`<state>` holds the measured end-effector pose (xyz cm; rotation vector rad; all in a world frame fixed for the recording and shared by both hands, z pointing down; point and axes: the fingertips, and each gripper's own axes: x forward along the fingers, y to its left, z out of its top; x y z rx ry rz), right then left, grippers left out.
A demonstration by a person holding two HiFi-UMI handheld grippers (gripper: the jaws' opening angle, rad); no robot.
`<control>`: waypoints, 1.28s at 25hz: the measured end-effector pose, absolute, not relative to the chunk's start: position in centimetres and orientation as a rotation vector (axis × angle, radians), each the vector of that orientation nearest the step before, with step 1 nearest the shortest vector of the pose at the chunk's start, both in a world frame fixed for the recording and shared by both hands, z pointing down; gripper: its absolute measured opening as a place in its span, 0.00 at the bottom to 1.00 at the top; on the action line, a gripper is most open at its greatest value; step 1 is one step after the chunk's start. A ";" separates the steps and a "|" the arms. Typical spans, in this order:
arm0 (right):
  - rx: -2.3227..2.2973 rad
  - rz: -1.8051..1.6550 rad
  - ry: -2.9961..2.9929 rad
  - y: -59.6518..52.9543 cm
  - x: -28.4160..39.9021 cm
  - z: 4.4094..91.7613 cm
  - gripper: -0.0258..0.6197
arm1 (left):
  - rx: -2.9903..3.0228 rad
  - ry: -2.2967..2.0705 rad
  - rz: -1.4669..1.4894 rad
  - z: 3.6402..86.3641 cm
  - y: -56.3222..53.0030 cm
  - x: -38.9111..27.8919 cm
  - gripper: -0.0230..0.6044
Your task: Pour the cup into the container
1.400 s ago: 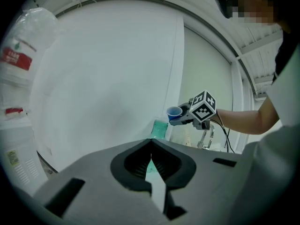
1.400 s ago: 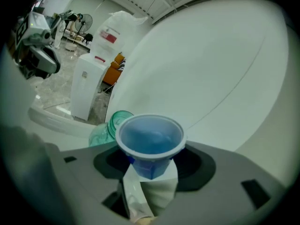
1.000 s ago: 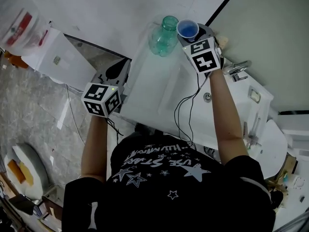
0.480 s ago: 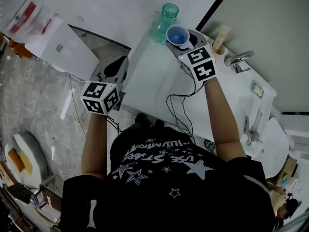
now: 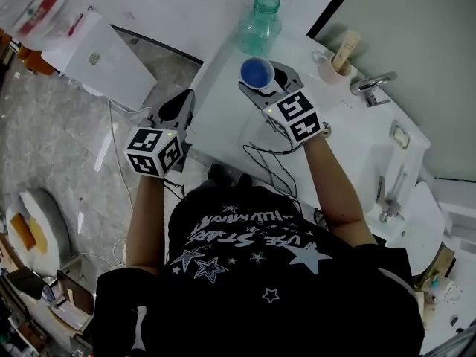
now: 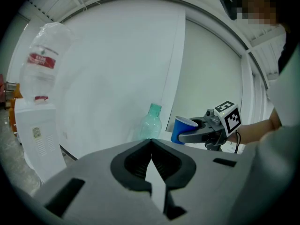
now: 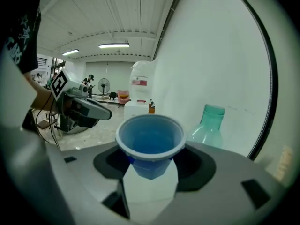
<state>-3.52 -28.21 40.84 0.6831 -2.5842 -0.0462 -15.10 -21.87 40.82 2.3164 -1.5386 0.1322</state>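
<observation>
Head view: holding the blue cup (image 5: 256, 72) upright in the right gripper (image 5: 265, 85), above the white counter (image 5: 223, 121) and on the near side of the green bottle (image 5: 260, 22). Pinching the cup low on its wall, rim level and mouth facing up. Staying clear of the bottle for now, apart from its open neck at the far end of the counter. Hanging the left gripper (image 5: 183, 101) off the counter's left edge, pressed together on nothing, touching neither cup nor bottle.

Judging the pour as not yet being under way: no tilt, no stream, cup not over the neck. Not managing to tell from the right gripper view whether full or empty, blue inside blue.

Remaining, by this reading: carrying the rim farther out until sitting over the neck, then tipping slowly, aiming into a narrow opening and risking spill onto the counter.
</observation>
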 end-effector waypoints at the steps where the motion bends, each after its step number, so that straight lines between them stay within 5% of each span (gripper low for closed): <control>1: 0.668 -0.039 -2.591 -27.7 -3.8 41.3 0.46 | 2.308 -1.539 0.137 41.2 -21.7 -15.2 0.05; 32: 0.274 0.154 -2.598 -18.9 -14.2 54.1 0.46 | 2.117 -1.498 0.222 49.6 -18.3 -20.3 0.05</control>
